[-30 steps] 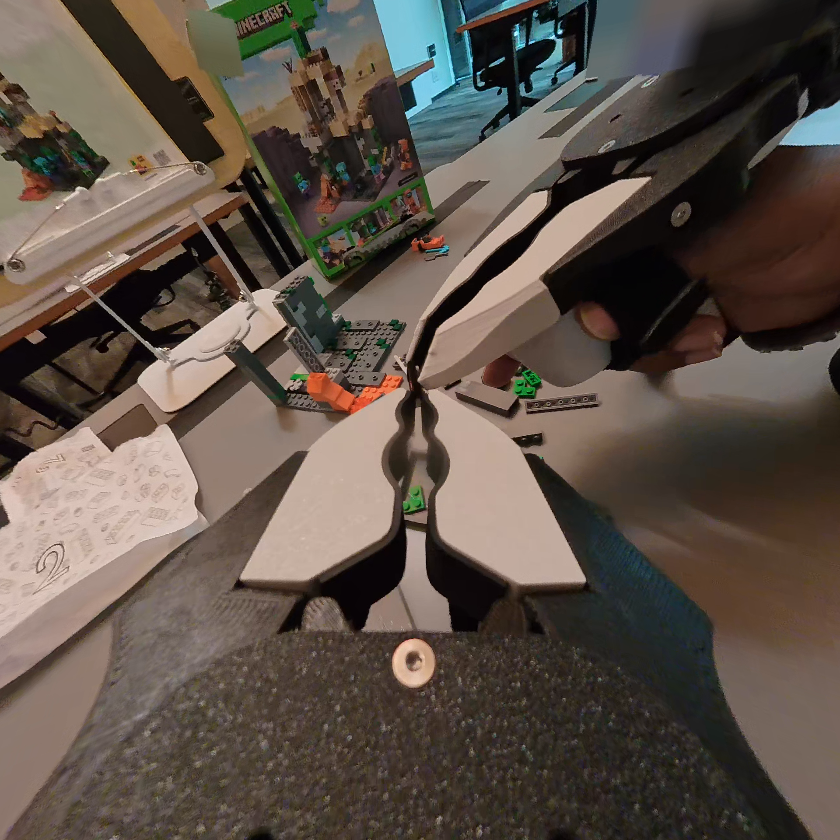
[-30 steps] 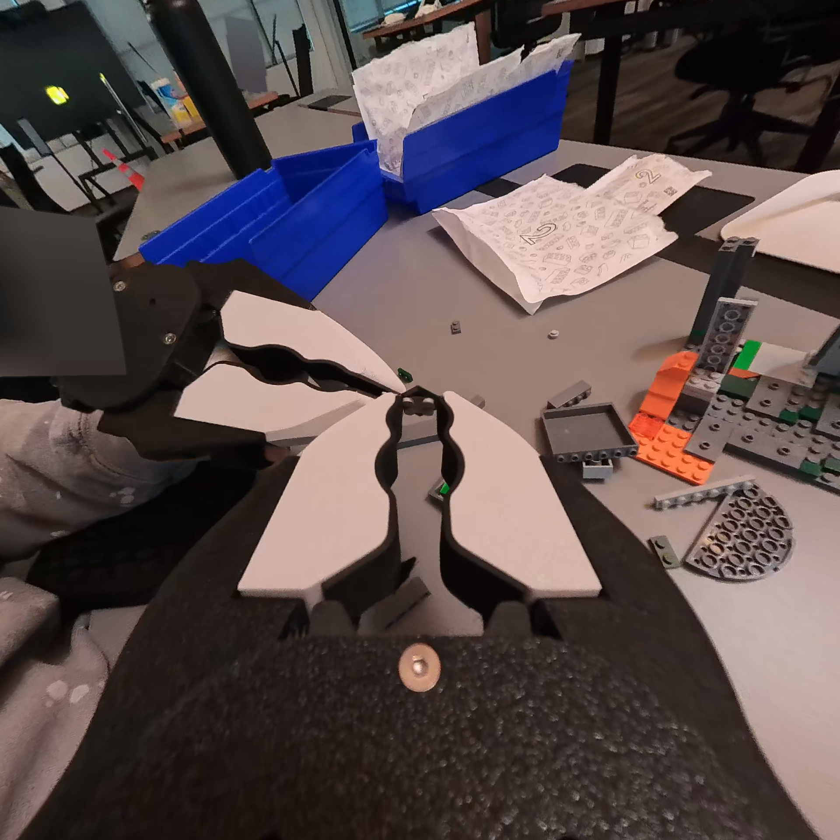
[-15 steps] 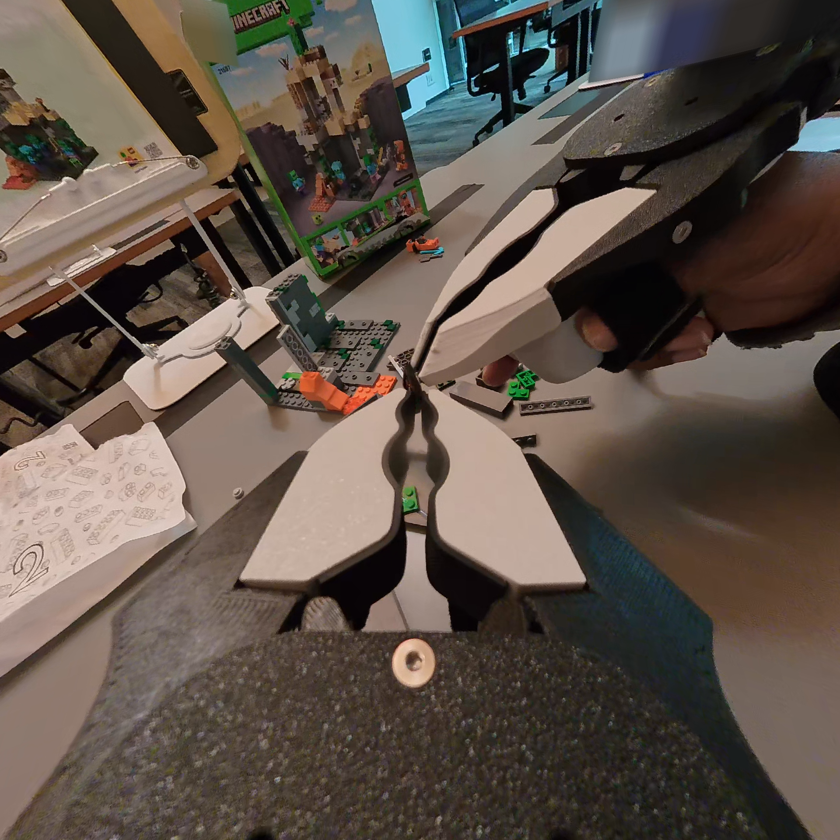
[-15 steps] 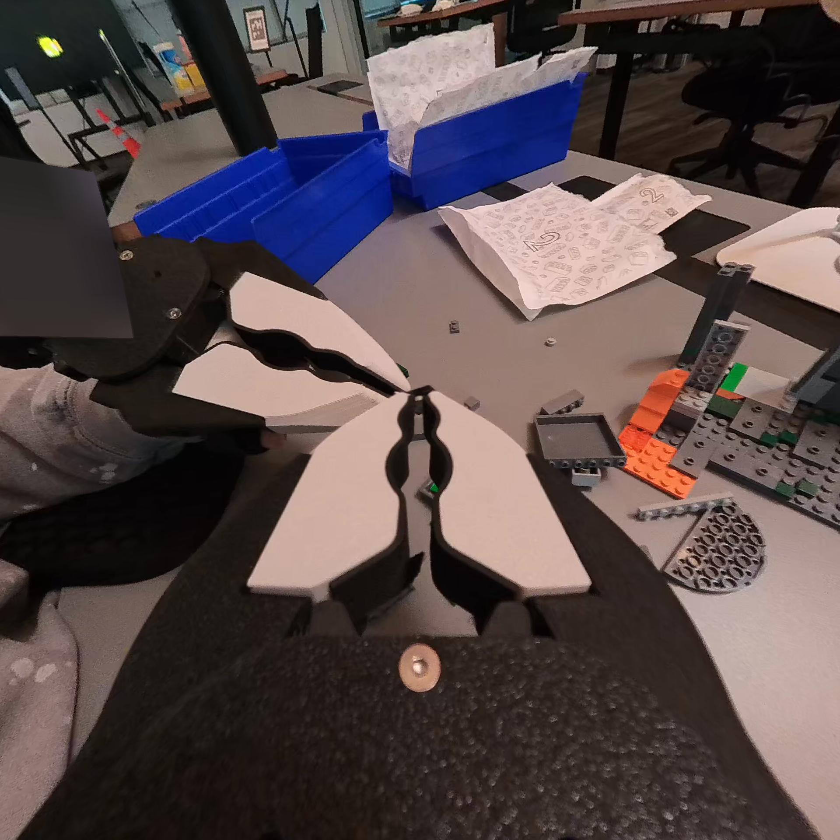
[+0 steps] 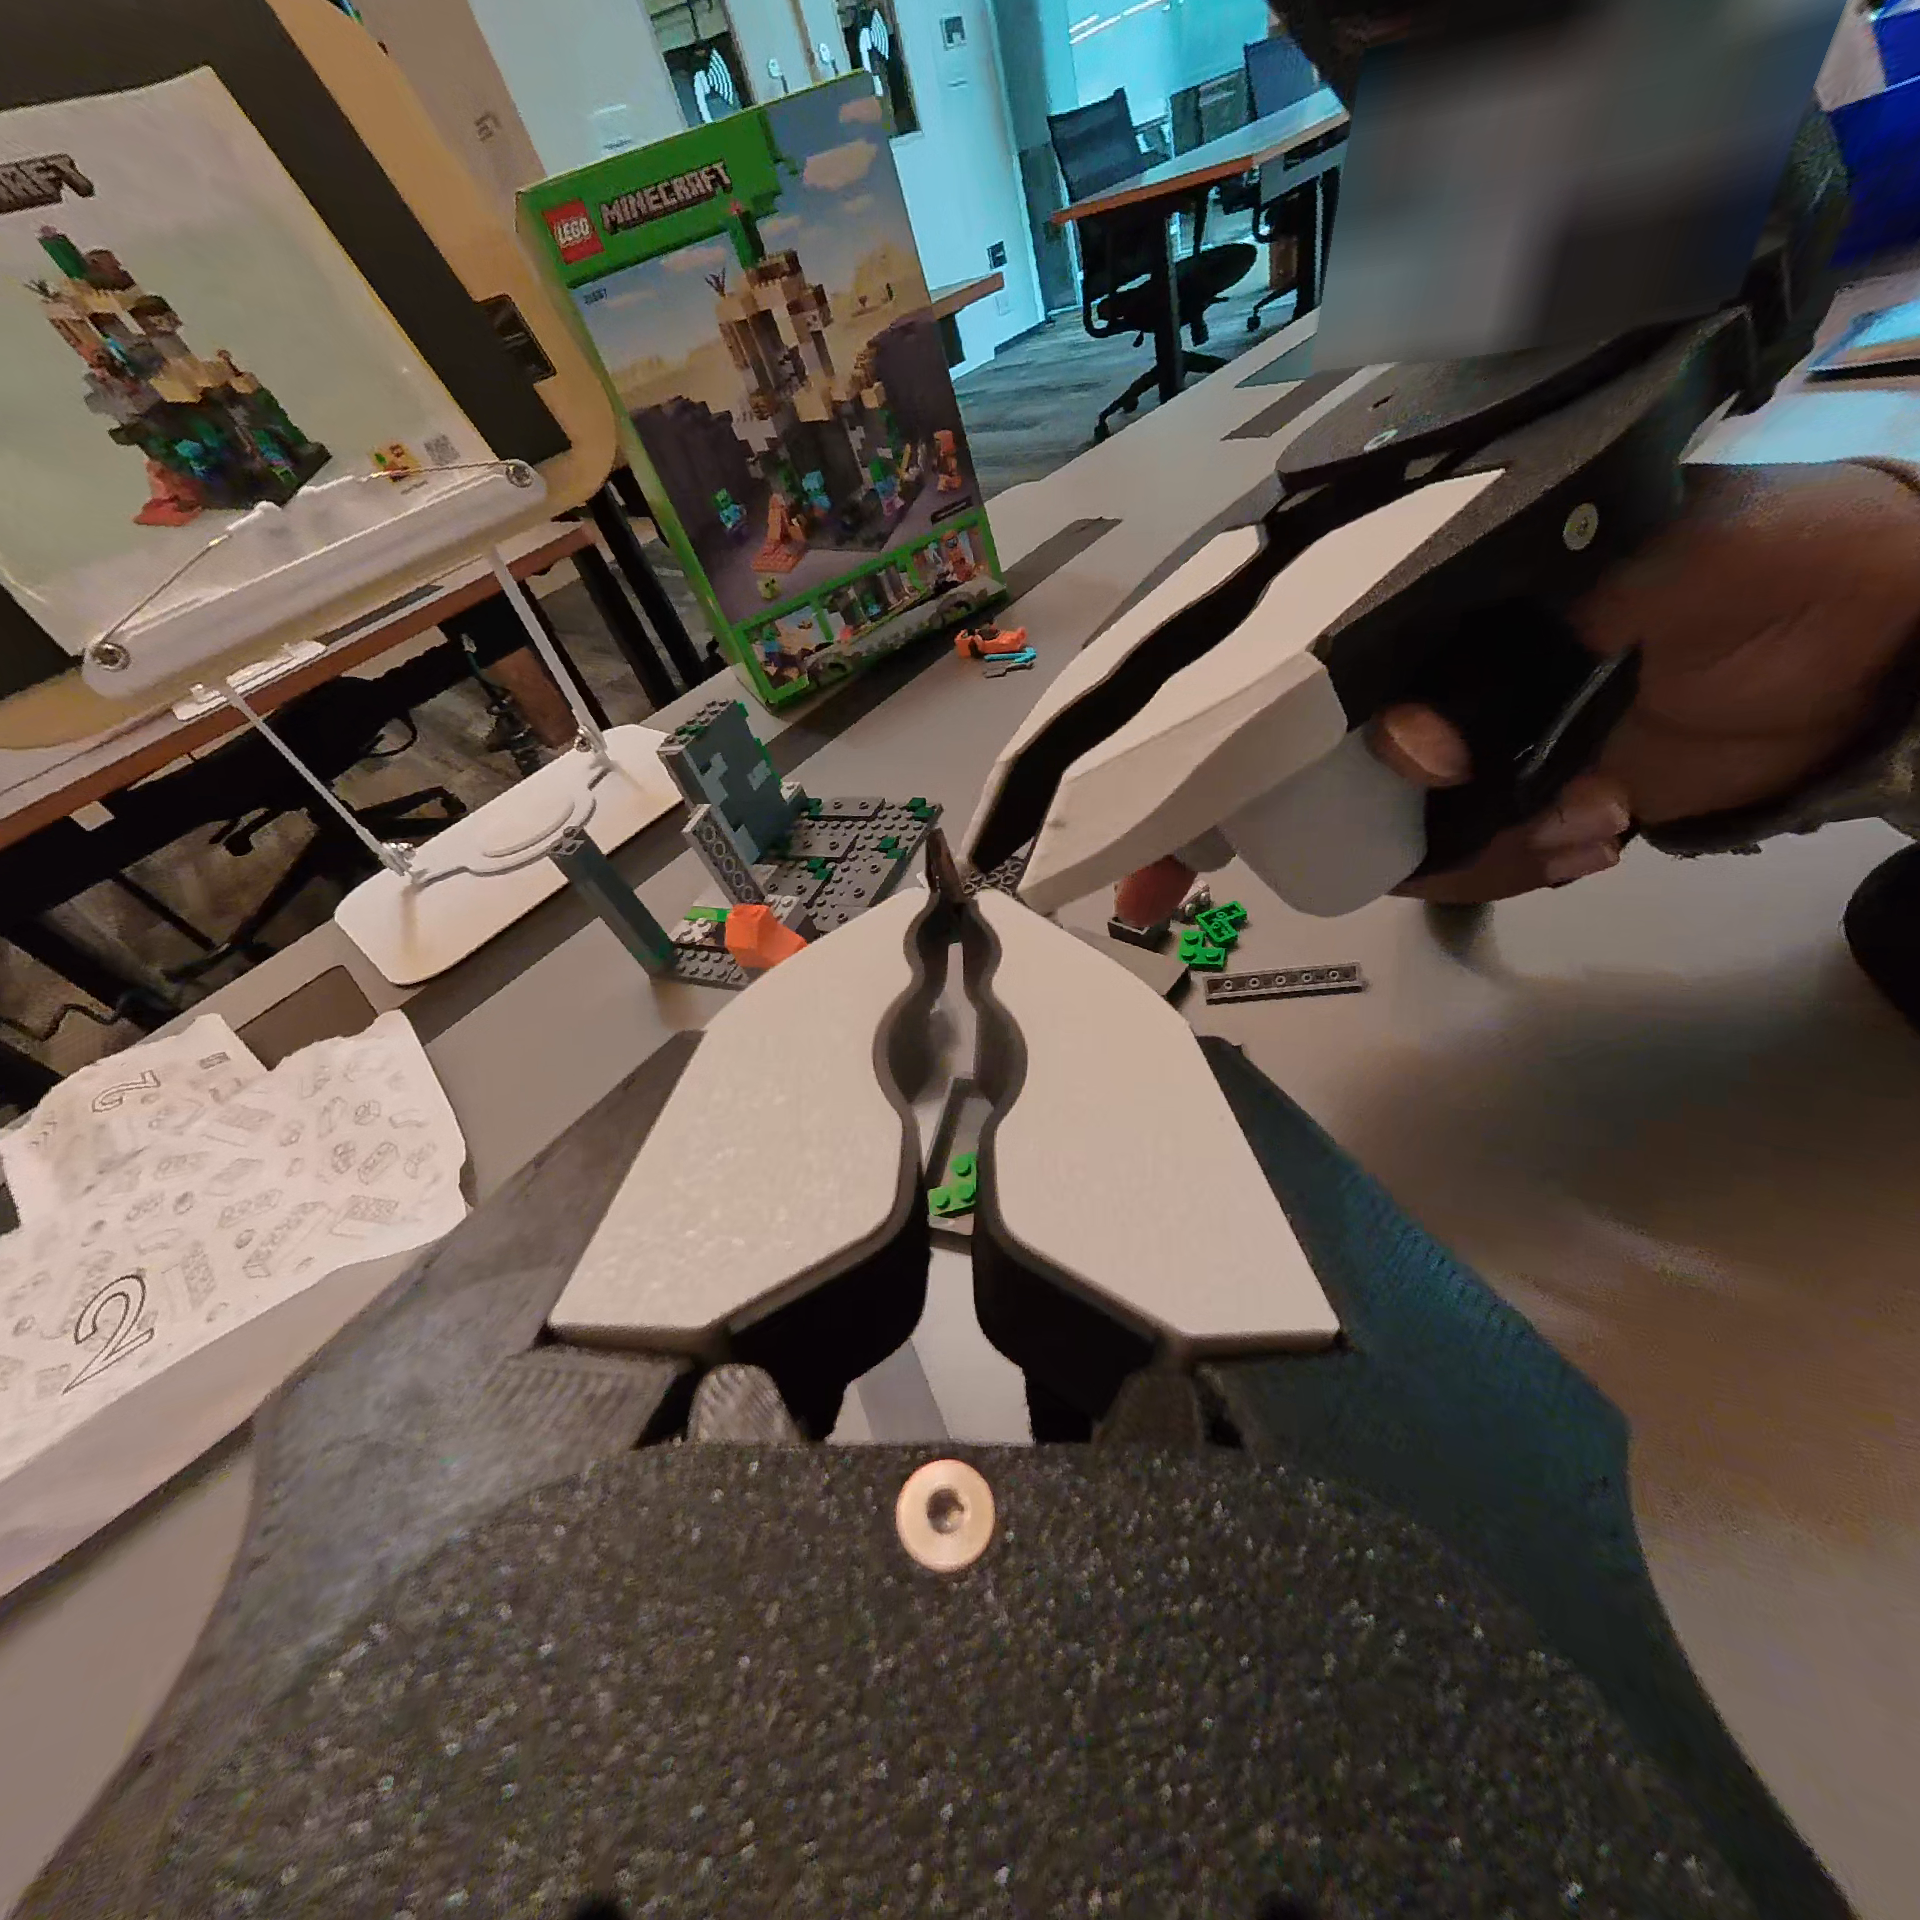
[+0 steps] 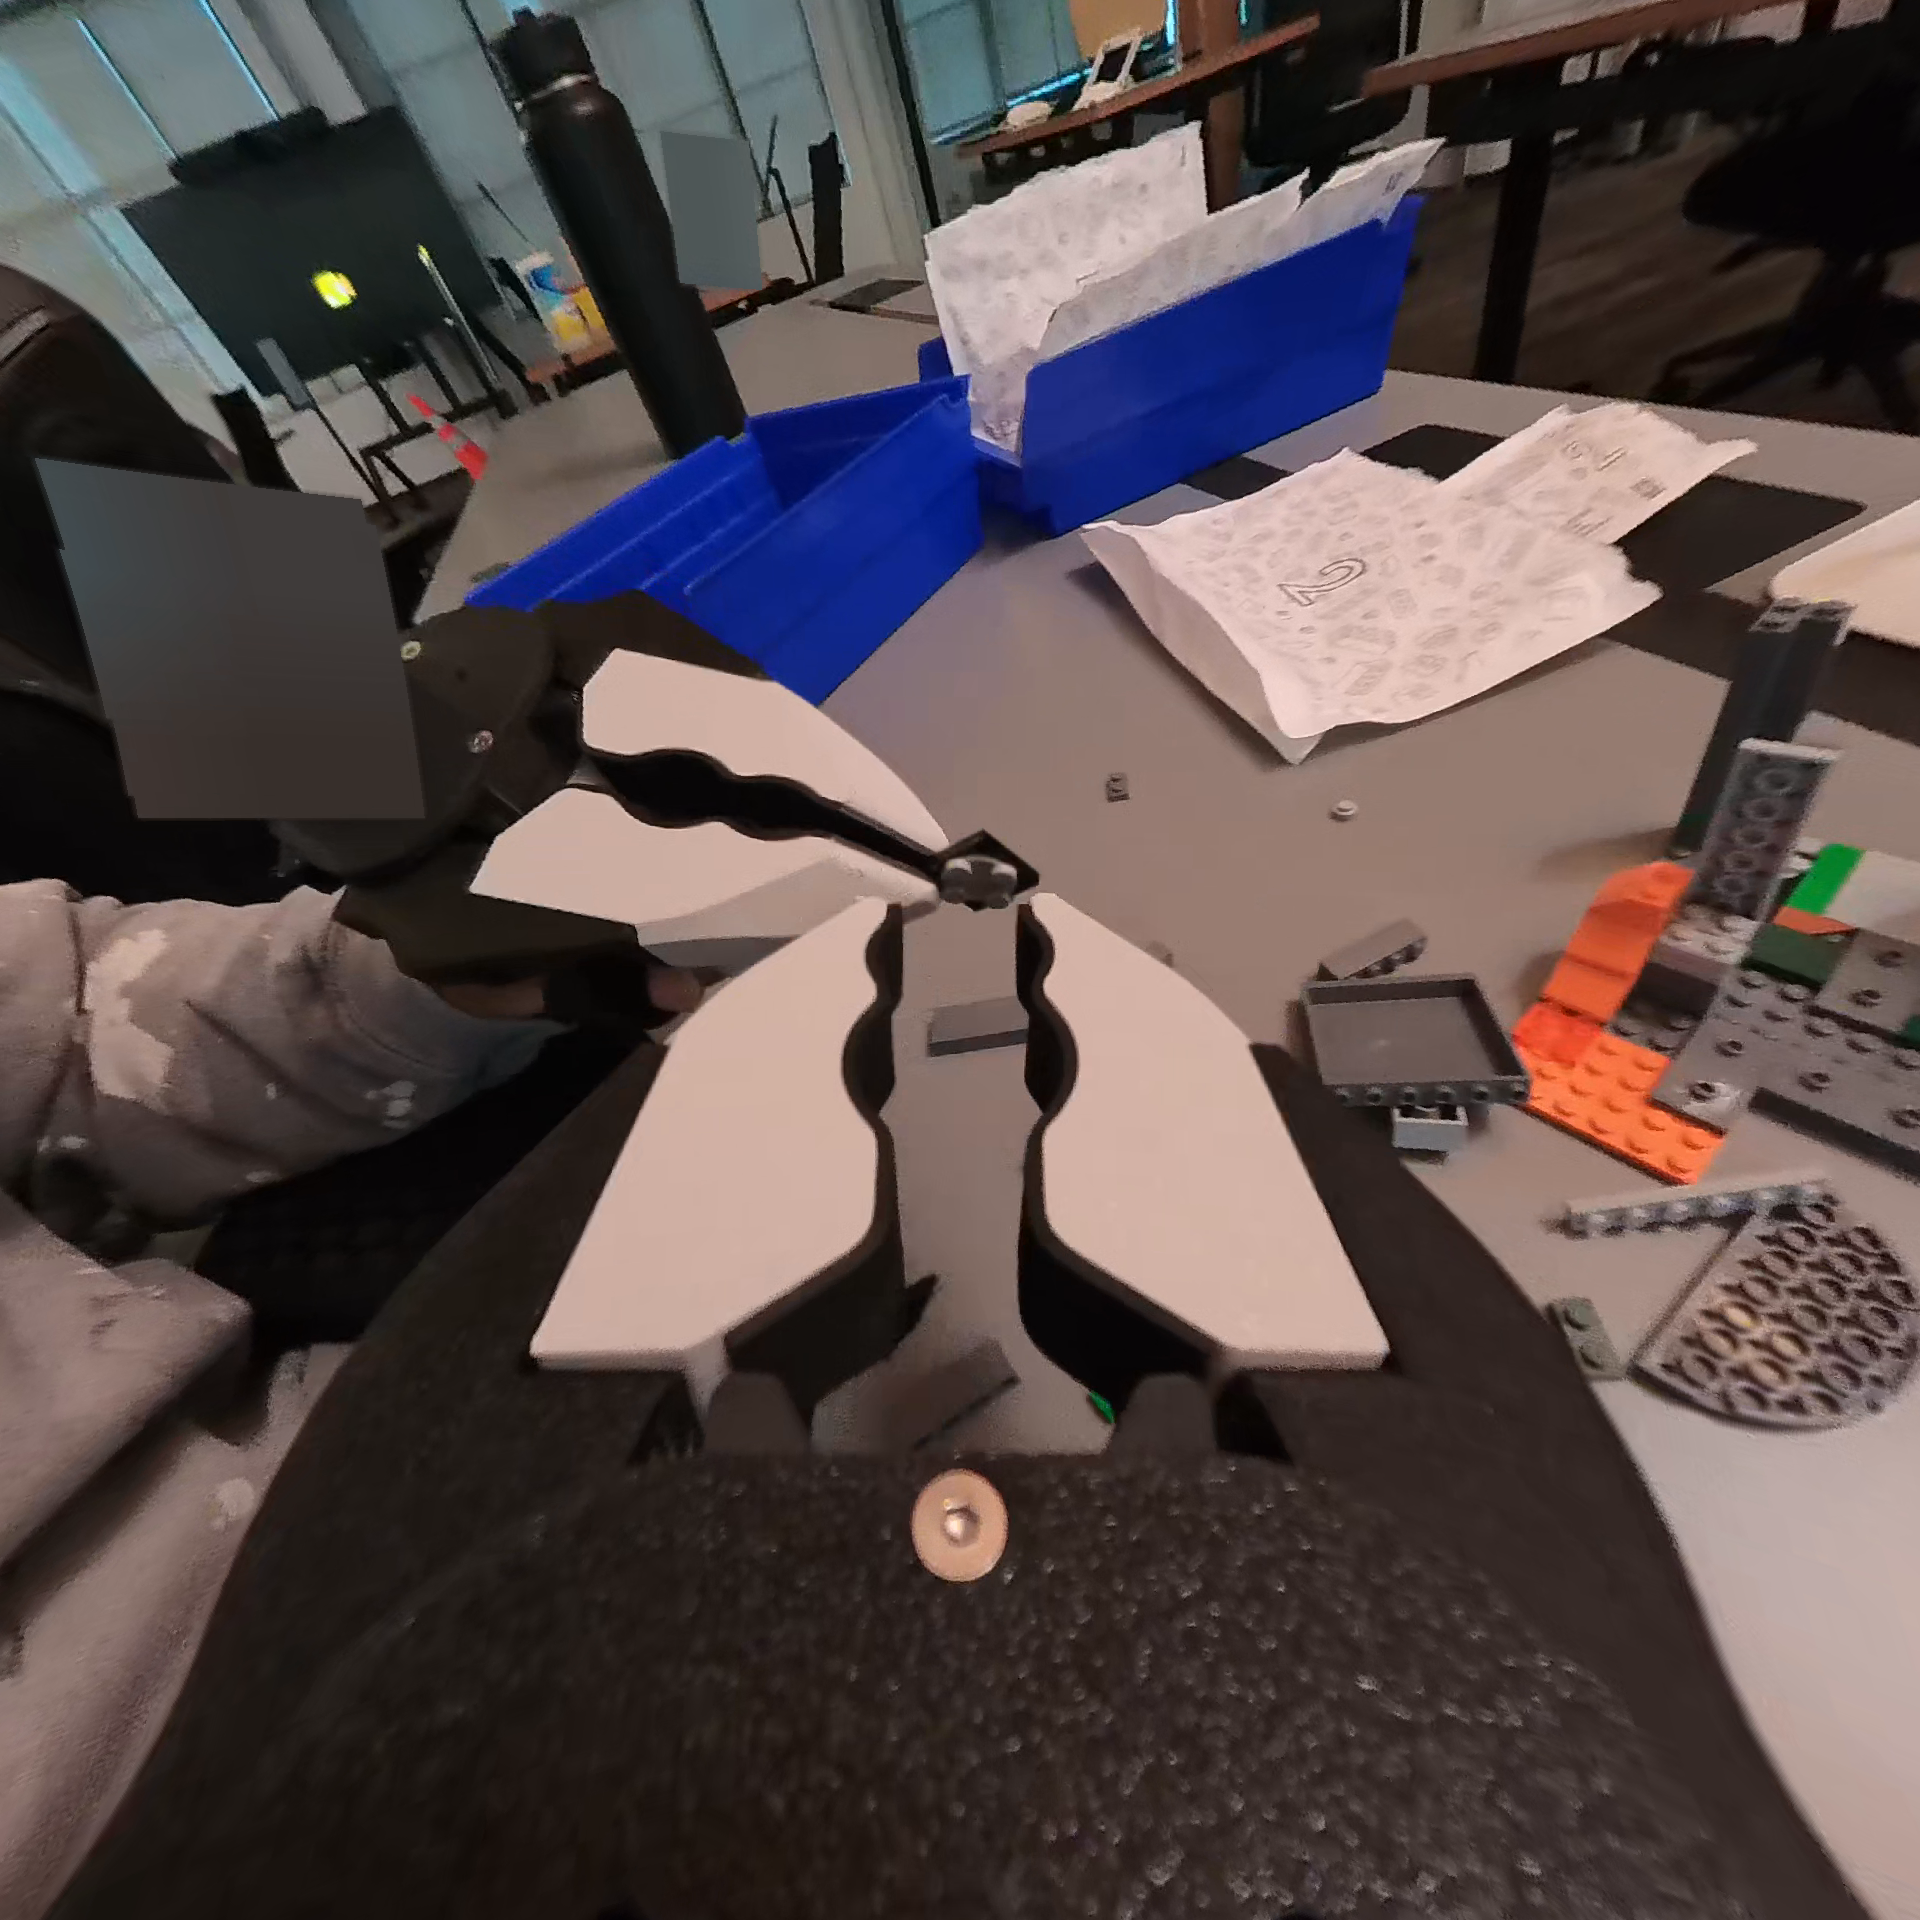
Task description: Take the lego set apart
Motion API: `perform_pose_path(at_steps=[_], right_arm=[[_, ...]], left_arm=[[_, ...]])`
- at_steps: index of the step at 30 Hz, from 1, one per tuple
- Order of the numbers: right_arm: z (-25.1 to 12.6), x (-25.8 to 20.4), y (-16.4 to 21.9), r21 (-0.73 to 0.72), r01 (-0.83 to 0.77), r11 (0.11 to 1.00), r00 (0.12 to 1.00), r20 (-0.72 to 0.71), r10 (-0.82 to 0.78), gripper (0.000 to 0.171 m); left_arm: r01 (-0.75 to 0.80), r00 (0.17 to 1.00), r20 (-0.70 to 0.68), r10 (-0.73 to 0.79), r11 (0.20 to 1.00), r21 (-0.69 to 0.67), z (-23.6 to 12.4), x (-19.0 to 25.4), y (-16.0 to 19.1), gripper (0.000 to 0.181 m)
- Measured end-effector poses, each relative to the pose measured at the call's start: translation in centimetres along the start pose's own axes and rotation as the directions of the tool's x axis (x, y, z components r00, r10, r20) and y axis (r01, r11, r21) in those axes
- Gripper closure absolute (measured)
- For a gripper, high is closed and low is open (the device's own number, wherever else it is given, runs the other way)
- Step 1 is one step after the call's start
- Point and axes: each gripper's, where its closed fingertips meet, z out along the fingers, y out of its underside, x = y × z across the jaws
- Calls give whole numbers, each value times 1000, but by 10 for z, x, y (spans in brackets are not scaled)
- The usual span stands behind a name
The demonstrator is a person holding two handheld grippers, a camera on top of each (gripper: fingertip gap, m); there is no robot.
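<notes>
My left tongs (image 5: 948,896) pinch a small dark piece (image 6: 982,879) at their tips; my right tongs (image 6: 956,914) stand parted just beside it. The half-dismantled lego set (image 5: 800,852) lies farther off.

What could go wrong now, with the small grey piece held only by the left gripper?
The left gripper pinches the small grey piece only at its very tips, so it may slip and fall. The open right gripper sits just beside it and could knock it loose. Dropped, it could get lost among the loose parts below.
</notes>
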Motion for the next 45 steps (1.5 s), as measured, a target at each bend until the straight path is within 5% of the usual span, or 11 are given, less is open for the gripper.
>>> perform_pose_path(at_steps=[23,40,45], right_arm=[[-3,2,2,-40,63,997,998,-5,-63,159],[-3,12,24,-136,211,968,970,-93,-224,171],[-6,6,-2,-25,220,975,970,-96,-221,171]], left_arm=[[-156,988,7,156,988,-16,1,11,1,178],[-32,998,46,33,999,-19,-4,-2,-5,178],[-45,997,60,47,999,-31,-4,-4,-2,178]])
